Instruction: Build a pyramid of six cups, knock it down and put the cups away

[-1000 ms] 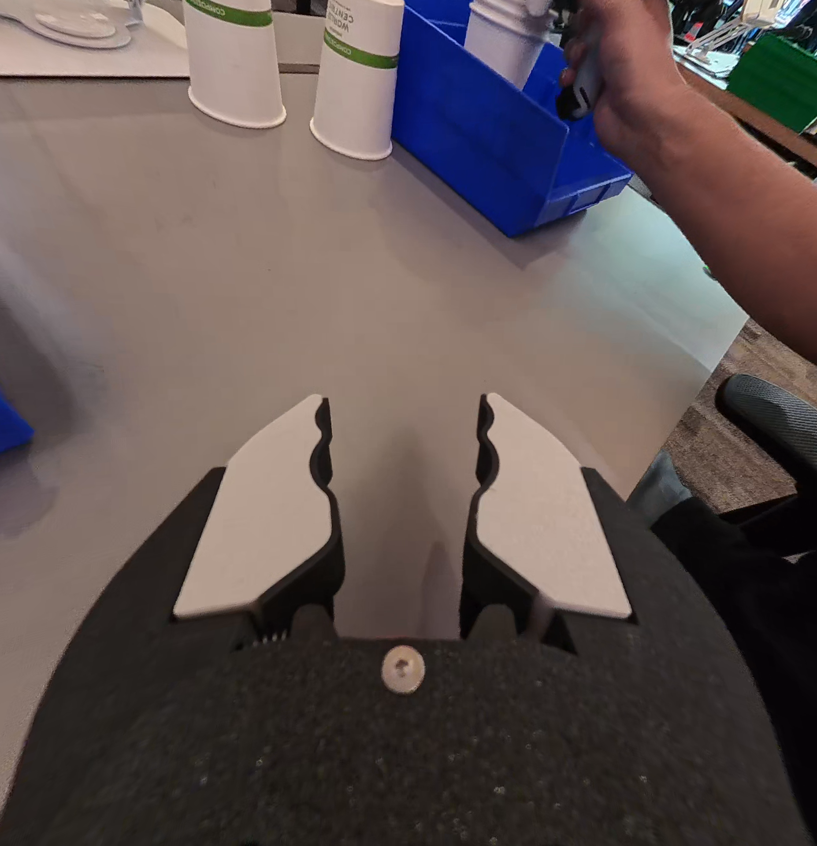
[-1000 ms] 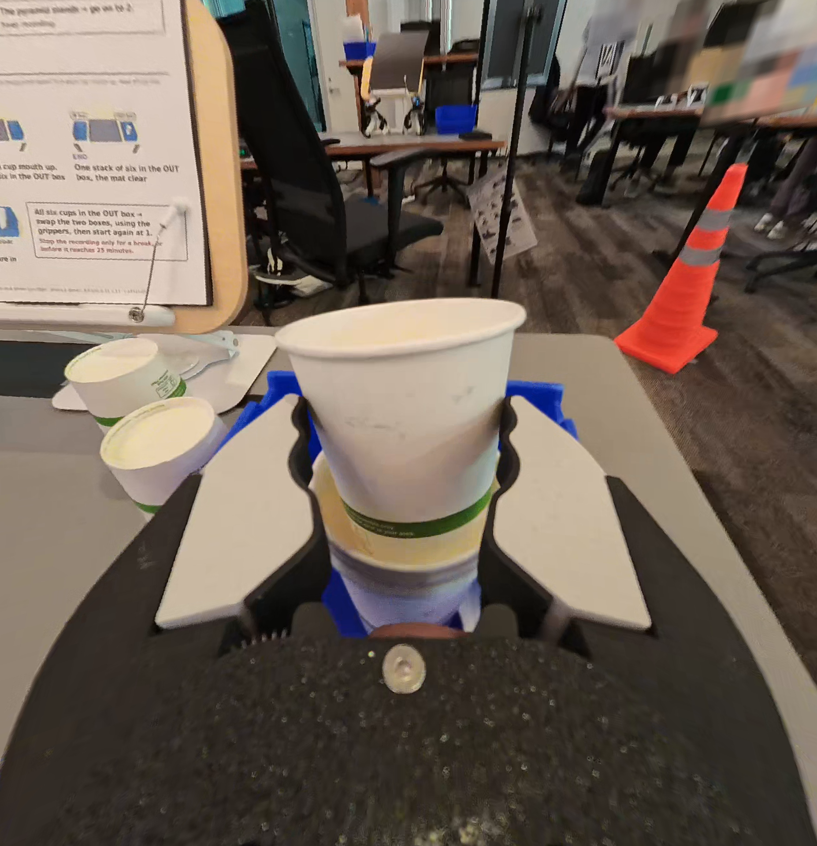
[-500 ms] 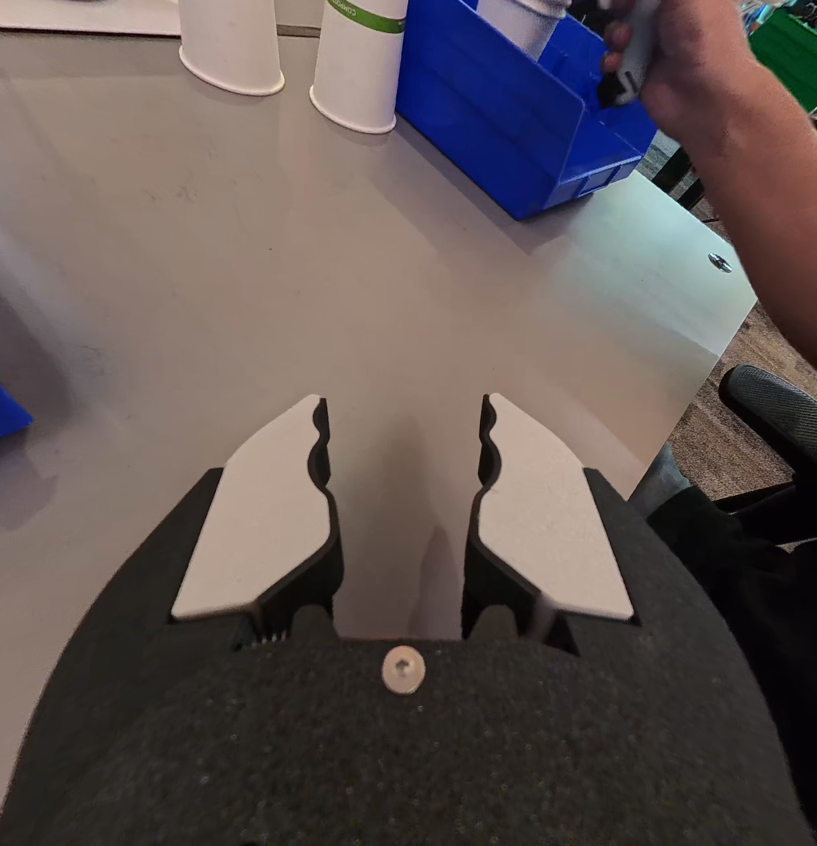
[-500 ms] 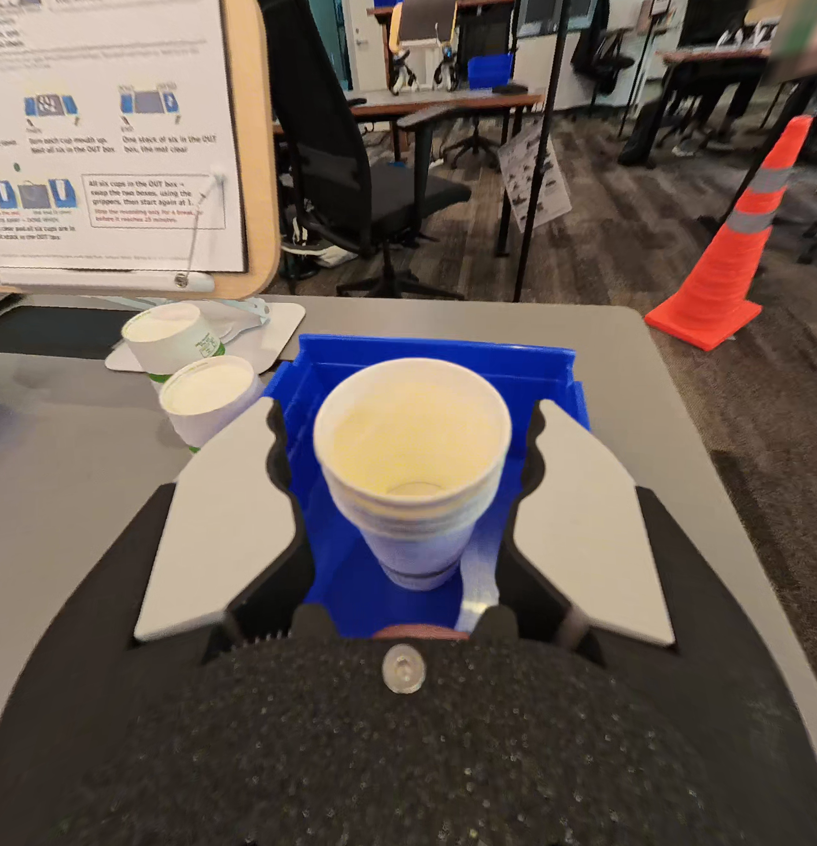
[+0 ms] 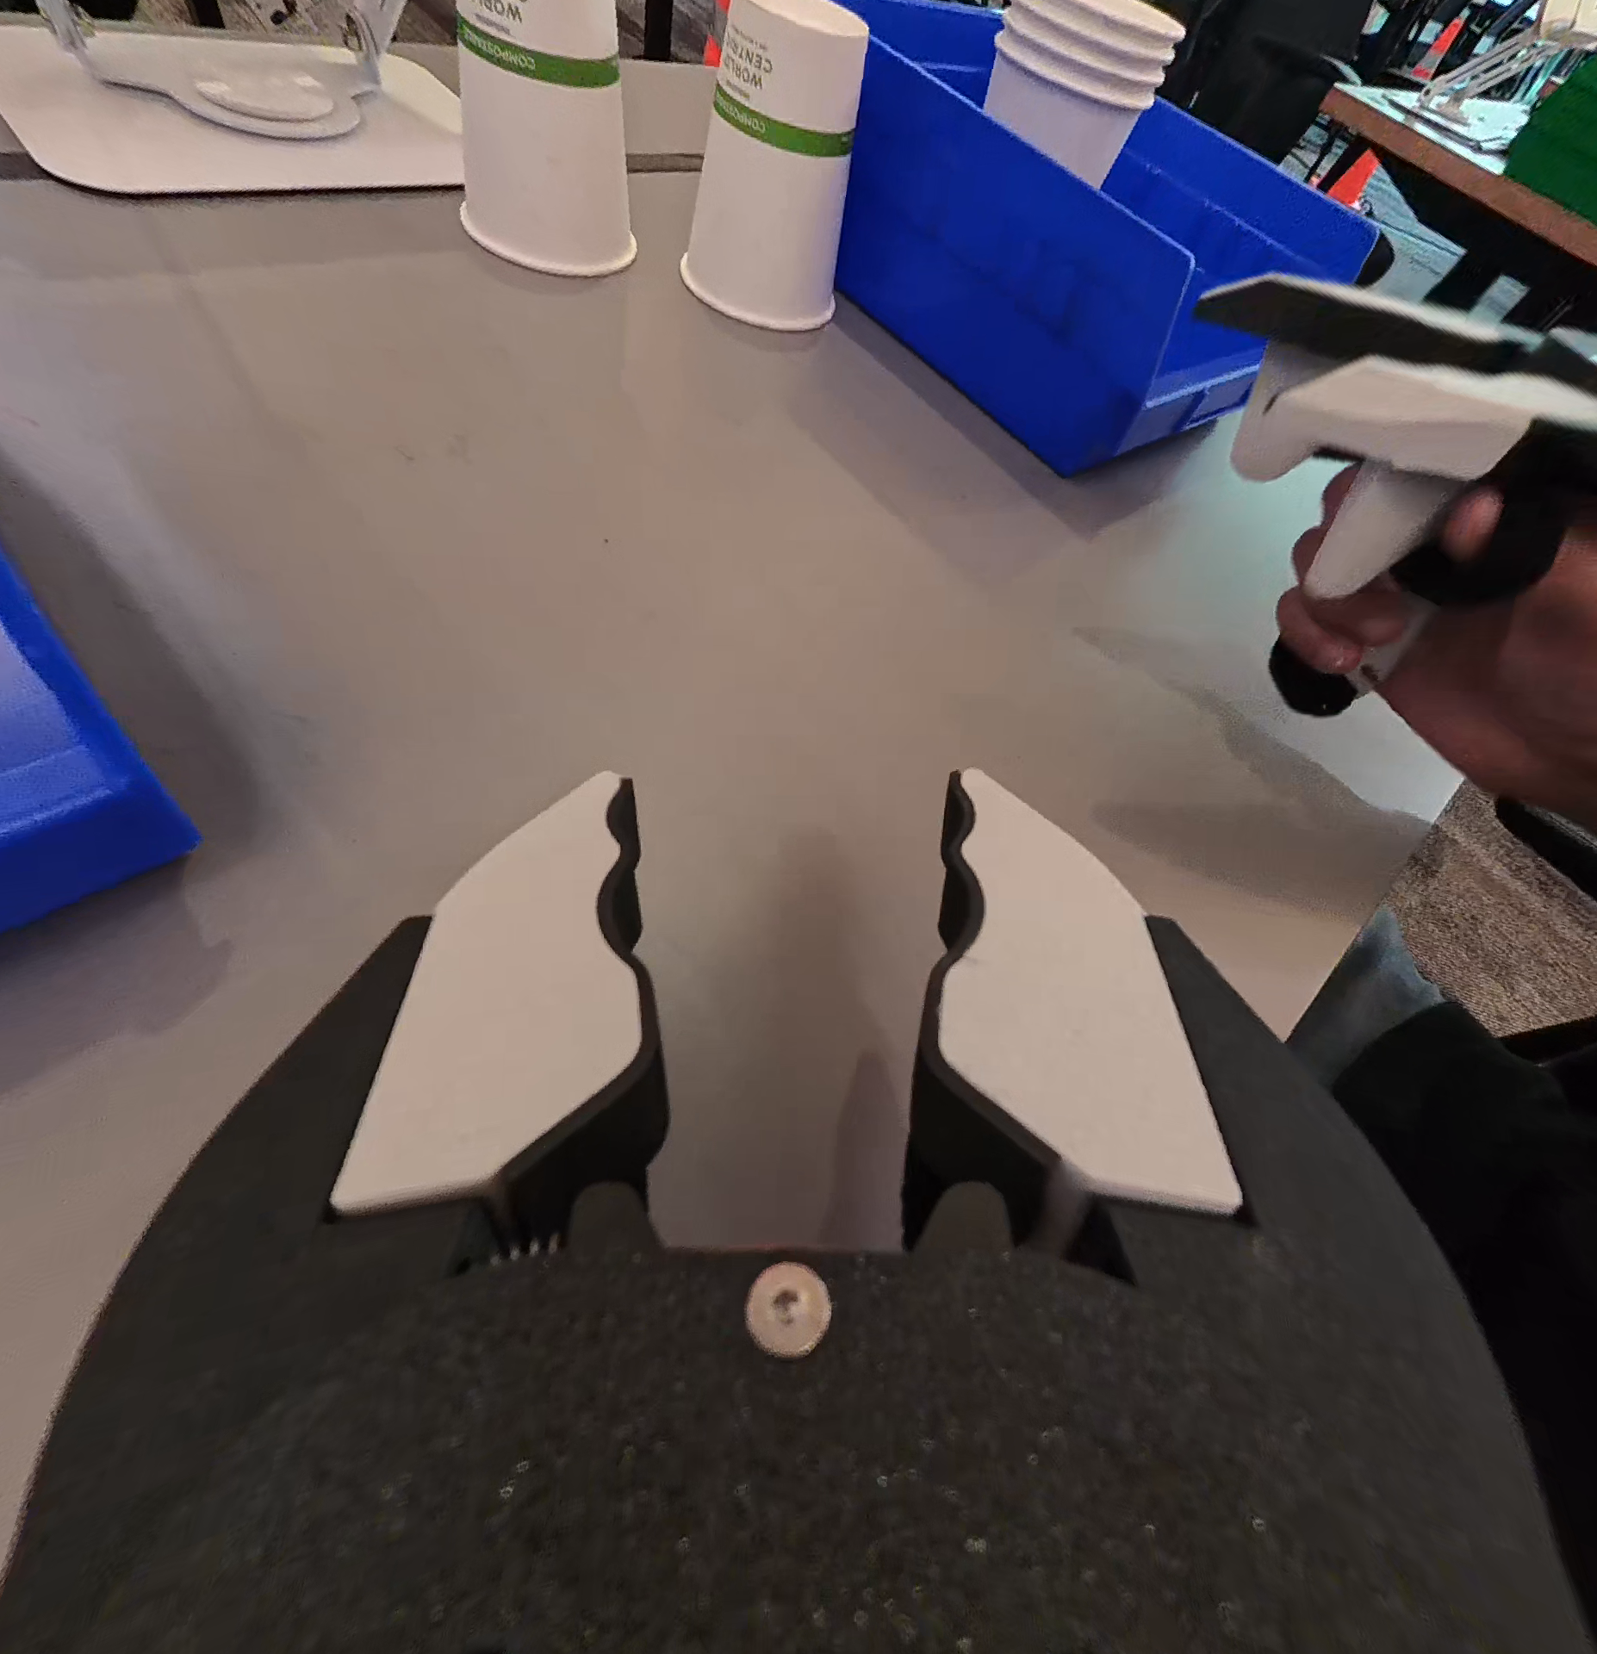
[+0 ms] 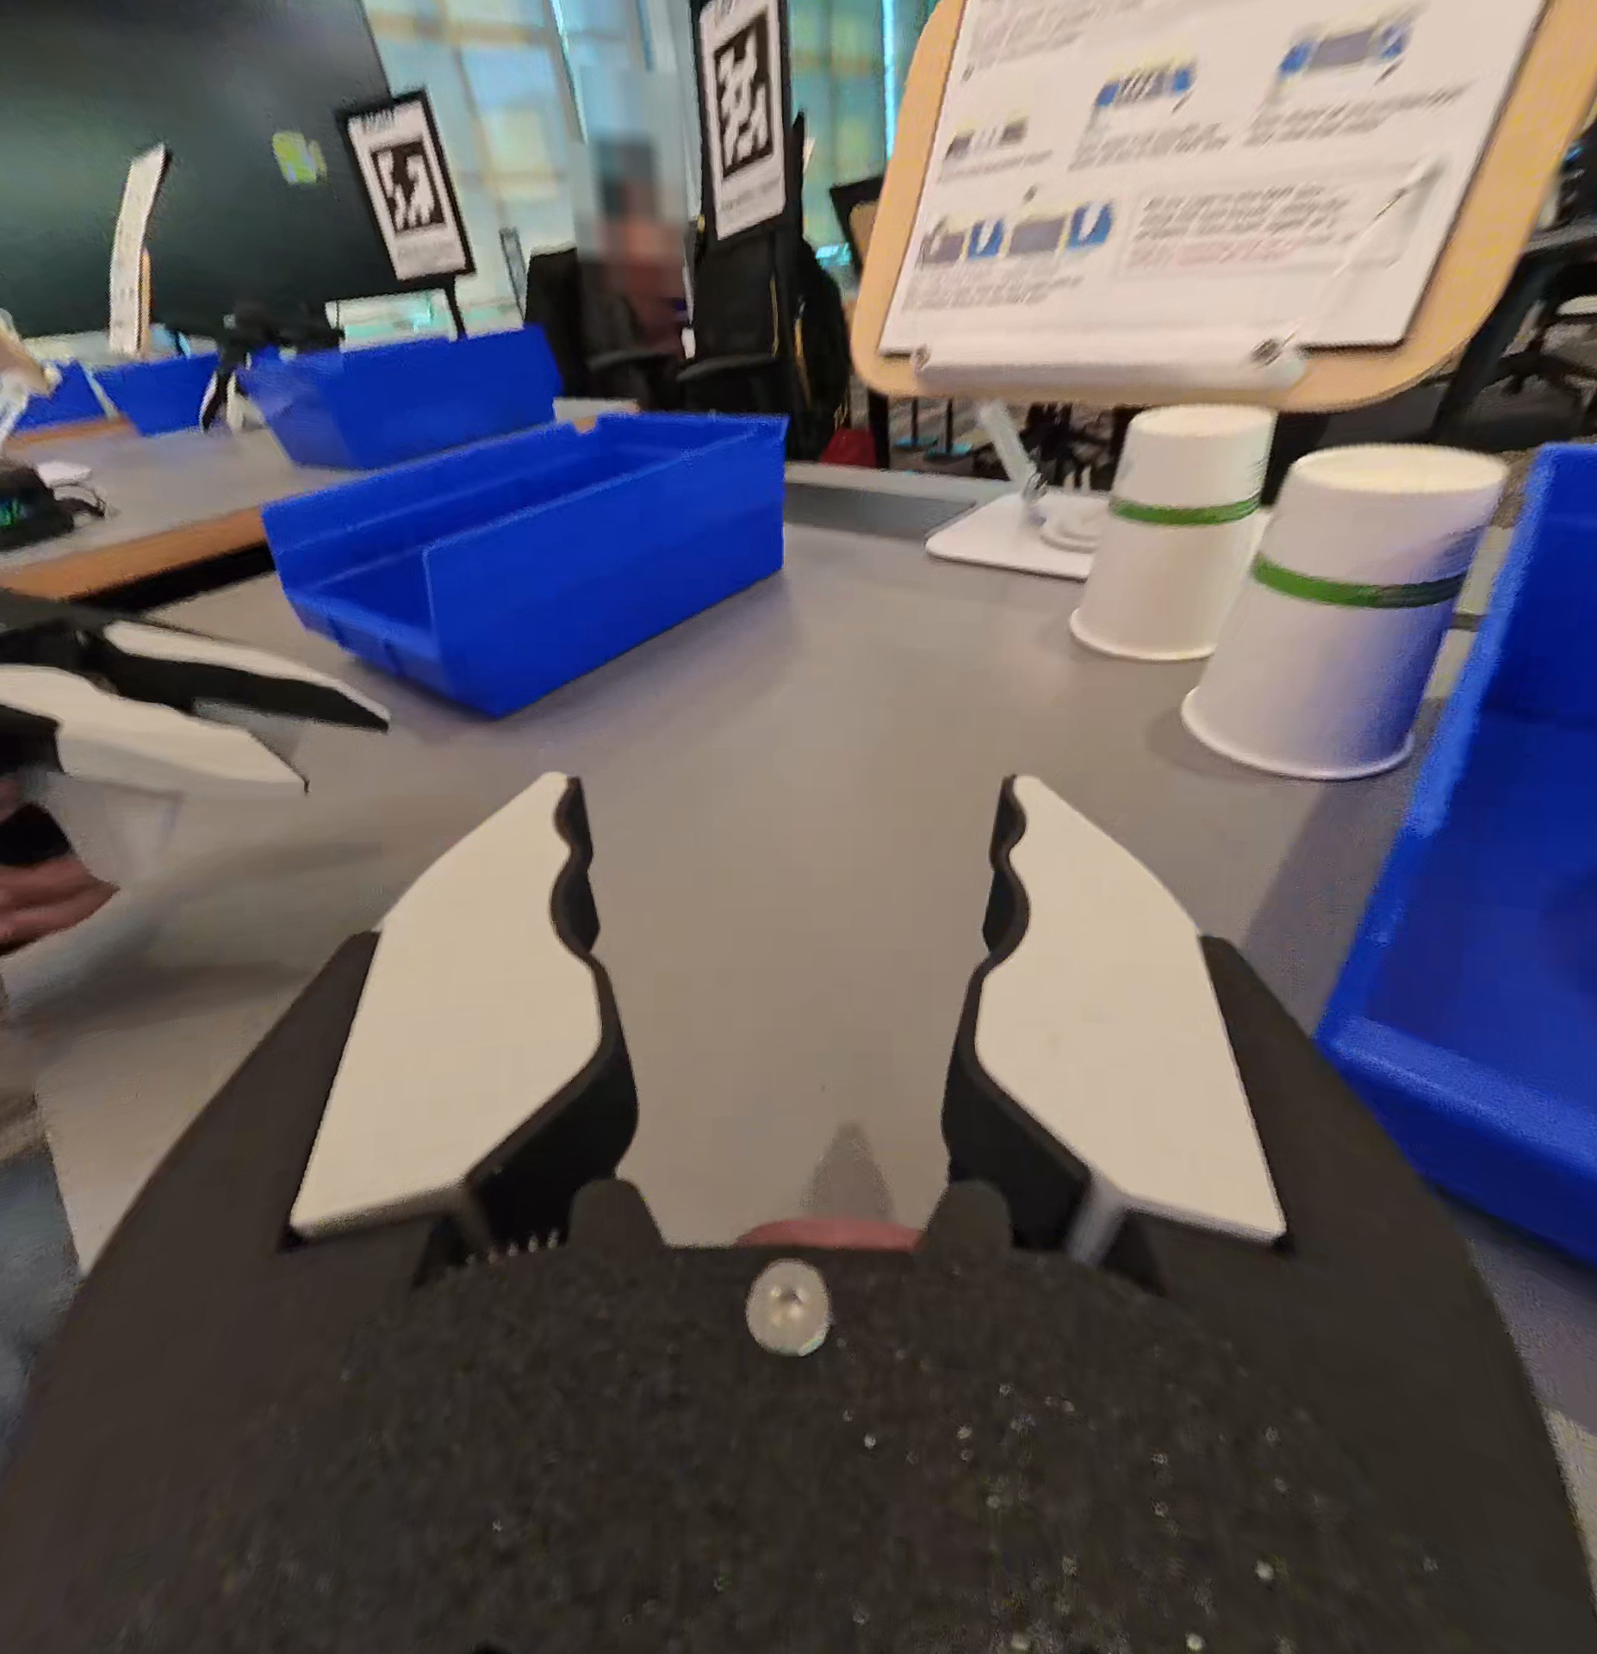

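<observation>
Grey desk [image 5: 508, 555] with two blue plastic bins and white paper cups.

The right blue bin [image 5: 1028, 260] holds a nested cup stack [image 5: 1072, 89]; two upturned green-banded cups [image 5: 768, 170] stand beside it. Left hand-held gripper [image 5: 790, 832] and right hand-held gripper [image 6: 790, 837] both gape empty.

Grey table [image 5: 777, 555]: two upturned cups [image 5: 544, 152], blue bins [image 5: 1028, 260].

Open office lab, desks [image 6: 133, 510], swivel chairs [image 6: 741, 358], marker boards [image 6: 407, 192]
</observation>
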Motion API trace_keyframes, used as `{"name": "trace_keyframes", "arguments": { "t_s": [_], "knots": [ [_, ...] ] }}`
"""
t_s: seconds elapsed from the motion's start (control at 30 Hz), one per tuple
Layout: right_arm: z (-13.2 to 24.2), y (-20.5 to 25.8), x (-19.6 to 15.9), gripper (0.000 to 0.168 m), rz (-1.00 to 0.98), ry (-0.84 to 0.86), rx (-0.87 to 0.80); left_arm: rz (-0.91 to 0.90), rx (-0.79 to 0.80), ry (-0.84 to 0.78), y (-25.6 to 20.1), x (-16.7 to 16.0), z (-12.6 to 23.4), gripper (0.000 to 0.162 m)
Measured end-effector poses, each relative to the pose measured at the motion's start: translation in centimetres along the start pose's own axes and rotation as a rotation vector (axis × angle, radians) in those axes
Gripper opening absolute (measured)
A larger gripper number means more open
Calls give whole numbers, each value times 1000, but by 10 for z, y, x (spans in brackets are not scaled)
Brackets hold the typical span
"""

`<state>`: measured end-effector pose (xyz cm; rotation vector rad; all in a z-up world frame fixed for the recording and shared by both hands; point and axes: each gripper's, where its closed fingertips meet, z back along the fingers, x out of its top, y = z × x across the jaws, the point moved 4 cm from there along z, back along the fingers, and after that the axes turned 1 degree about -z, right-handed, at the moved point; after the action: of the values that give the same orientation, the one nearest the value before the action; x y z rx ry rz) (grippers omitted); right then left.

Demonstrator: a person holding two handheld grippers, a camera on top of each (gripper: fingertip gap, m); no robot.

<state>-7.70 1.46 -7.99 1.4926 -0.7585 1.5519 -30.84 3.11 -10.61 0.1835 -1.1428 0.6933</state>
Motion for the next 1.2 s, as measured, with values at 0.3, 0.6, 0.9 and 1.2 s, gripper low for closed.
{"name": "trace_keyframes", "arguments": {
  "t_s": [0.3,0.6,0.9,1.2],
  "knots": [
    [-6,-6,-10,82,-84,46,16,12,38,3,8,-4,-7,73],
    [-6,1,-11,79,-45,57,37,-5,127,-81,43,70,-110,95],
    [-2,3,-12,76,88,63,15,-60,123,-98,87,178,-287,101],
    [-1,-6,-16,75,23,80,24,-88,183,-19,112,195,-342,75]
  ]
}}
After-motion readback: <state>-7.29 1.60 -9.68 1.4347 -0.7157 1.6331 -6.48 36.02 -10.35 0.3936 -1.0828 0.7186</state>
